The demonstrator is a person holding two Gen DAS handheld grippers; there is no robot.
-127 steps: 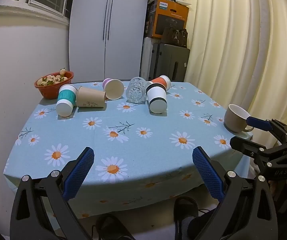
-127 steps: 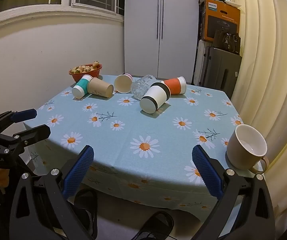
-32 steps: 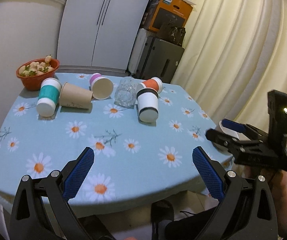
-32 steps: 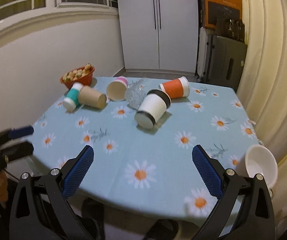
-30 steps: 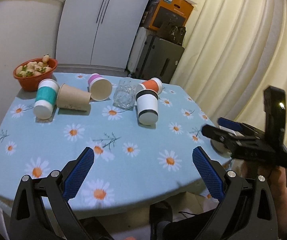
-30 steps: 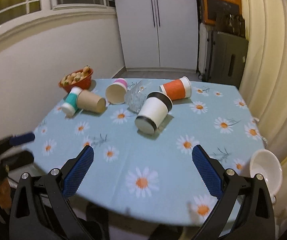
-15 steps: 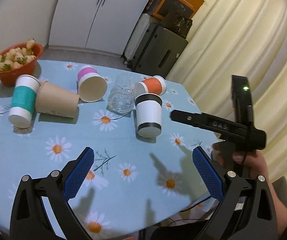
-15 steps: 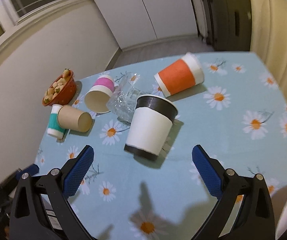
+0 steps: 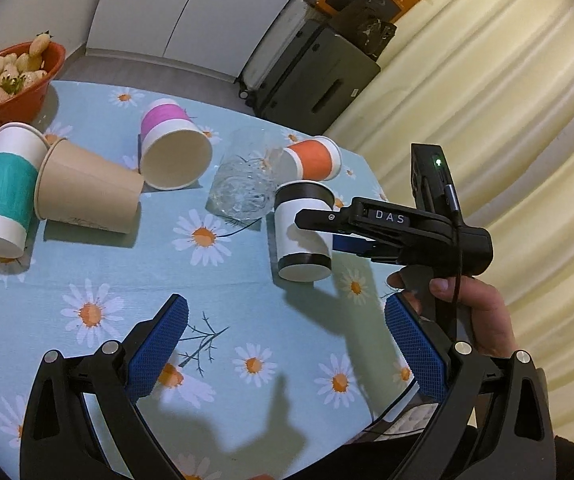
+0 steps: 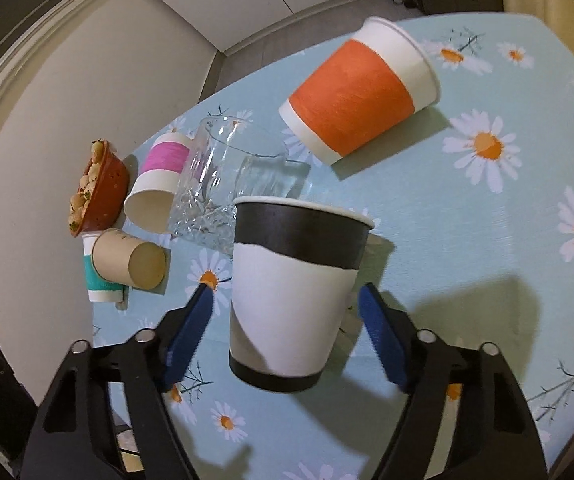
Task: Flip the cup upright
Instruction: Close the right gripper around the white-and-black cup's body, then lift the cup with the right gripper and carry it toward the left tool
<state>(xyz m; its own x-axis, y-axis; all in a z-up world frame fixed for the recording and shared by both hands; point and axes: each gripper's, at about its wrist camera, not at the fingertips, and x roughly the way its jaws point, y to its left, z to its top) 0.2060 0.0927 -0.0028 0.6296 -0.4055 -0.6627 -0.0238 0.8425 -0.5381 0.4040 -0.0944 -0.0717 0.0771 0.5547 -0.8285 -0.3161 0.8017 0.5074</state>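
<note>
A white paper cup with black bands [image 10: 291, 300] lies on its side on the daisy tablecloth [image 10: 467, 232], also seen in the left wrist view [image 9: 303, 240]. My right gripper [image 10: 287, 316] is open, its blue pads on either side of the cup's body with a gap on each side; in the left wrist view it [image 9: 327, 232] reaches over the cup from the right. My left gripper [image 9: 283, 352] is open and empty, above the tablecloth [image 9: 247, 312] nearer the front edge.
Other tipped cups lie behind: orange [image 10: 359, 100], pink [image 10: 159, 184], brown [image 10: 127, 260] and teal [image 9: 3, 196]. A clear glass [image 10: 227, 176] lies against the black-banded cup's rim. A red bowl of fruit [image 9: 3, 84] sits at the far left.
My right gripper has moved forward and down over the table until its open pads straddle the black-banded cup. My left gripper has also moved forward over the table.
</note>
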